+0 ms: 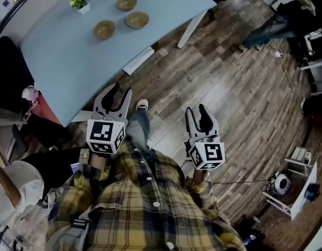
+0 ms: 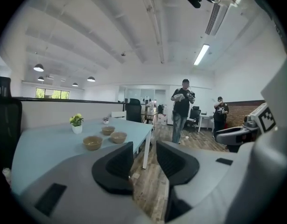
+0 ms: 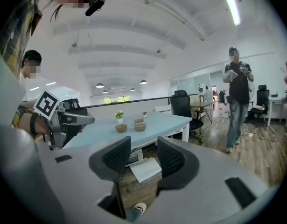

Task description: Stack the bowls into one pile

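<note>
- Bowls (image 1: pixel 137 20): three shallow, round, tan-brown ones sit on the pale blue tabletop (image 1: pixel 66 61), close together but each on its own, near a small potted plant with yellow flowers (image 1: pixel 80 1).
- None rests inside another, so by my reading no stacking is done and all of it is left.
- Your left gripper (image 1: pixel 120 90) has its jaws apart with nothing between them.
- Your right gripper (image 1: pixel 196 110) is likewise spread and empty.
- Both hang by the table's near edge, well apart from the bowls, which lie ahead across the tabletop.
</note>
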